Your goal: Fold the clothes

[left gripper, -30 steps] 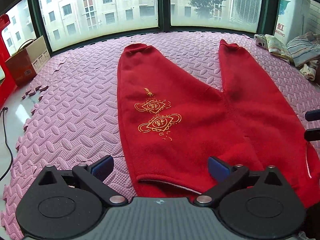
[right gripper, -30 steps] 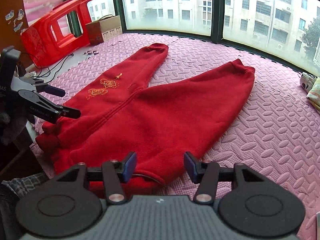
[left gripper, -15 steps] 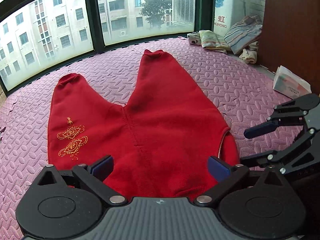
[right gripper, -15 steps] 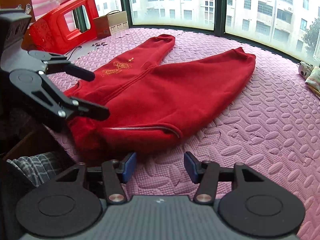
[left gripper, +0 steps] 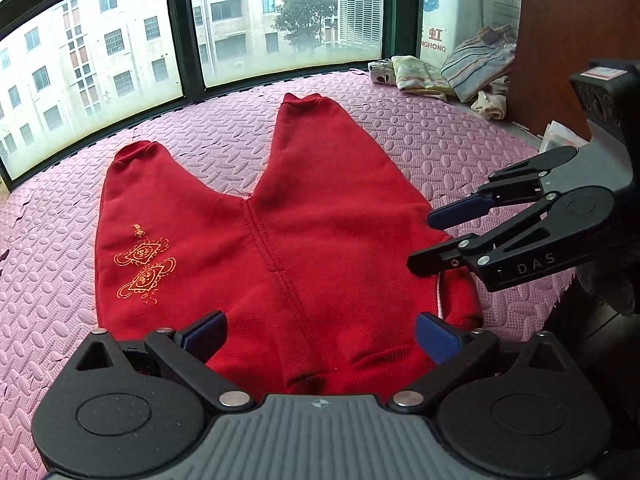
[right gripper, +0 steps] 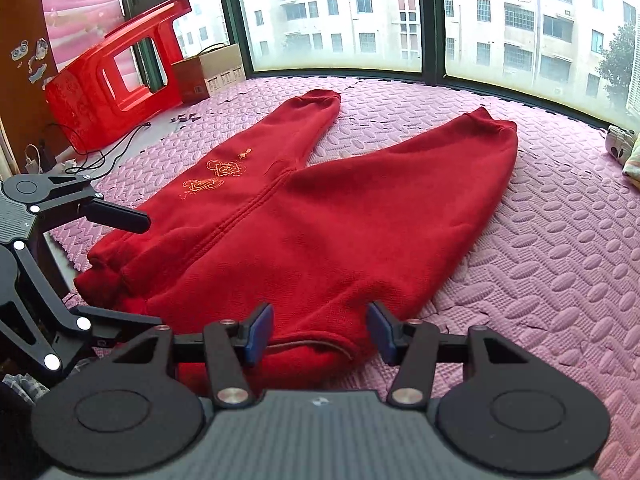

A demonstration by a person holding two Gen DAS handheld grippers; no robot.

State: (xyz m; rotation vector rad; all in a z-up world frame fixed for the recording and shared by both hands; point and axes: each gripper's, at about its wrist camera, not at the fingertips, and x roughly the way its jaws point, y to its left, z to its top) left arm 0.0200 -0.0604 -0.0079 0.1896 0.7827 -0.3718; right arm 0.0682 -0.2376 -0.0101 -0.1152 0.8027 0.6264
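Observation:
Red fleece trousers [left gripper: 304,248] with gold embroidery [left gripper: 144,264] lie flat on the pink foam mat [left gripper: 48,312], legs spread away from me, waistband at the near edge. My left gripper [left gripper: 320,330] is open, its jaws either side of the waistband's middle. My right gripper [right gripper: 318,332] is open over the waistband's right corner, and it shows in the left wrist view [left gripper: 424,244] at the trousers' right side. The trousers [right gripper: 320,220] and embroidery [right gripper: 216,178] show in the right wrist view, with my left gripper [right gripper: 120,276] at the left.
Folded clothes [left gripper: 452,72] lie at the far right by a brown cabinet [left gripper: 572,40]. A red plastic stool [right gripper: 116,68], a cardboard box [right gripper: 210,72] and cables [right gripper: 96,152] sit at the far left. Windows line the back. The mat's near edge drops off.
Both grippers have moved in toward the waistband. The left one has swung from the left leg to the waistband's middle; the right one has come forward onto the right corner.

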